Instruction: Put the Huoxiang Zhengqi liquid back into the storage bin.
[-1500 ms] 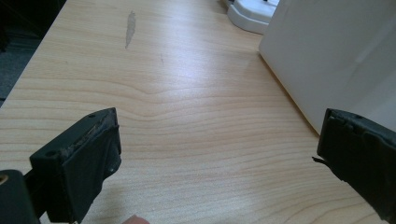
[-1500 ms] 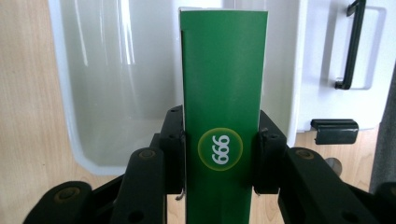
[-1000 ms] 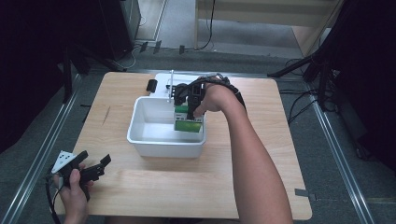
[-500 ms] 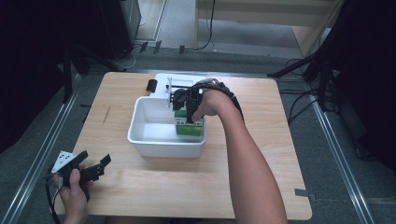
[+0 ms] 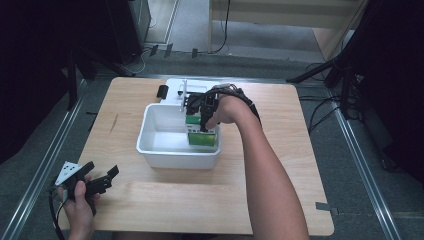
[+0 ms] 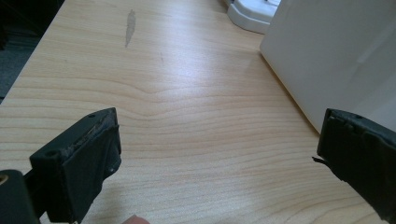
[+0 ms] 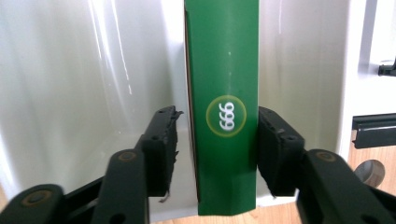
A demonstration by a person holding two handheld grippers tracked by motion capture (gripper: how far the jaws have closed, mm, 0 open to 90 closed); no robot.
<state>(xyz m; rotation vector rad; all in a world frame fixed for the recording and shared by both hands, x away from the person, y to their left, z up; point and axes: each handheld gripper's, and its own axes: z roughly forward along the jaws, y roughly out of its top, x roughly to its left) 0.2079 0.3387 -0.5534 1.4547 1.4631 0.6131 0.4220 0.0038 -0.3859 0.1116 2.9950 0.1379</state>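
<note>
Left gripper: it was near the front left corner of the wooden table, held in the person's left hand; its jaws stood wide apart with nothing between them.
White tub: it stood at the middle of the table.
Green carton: it was inside the tub, at its right end.
Right gripper: it reached into the tub; one jaw touched the carton, the other stood just beside it with a small gap, so a firm grip cannot be told.
White base: it lay behind the tub, with a small black object beside it.
</note>
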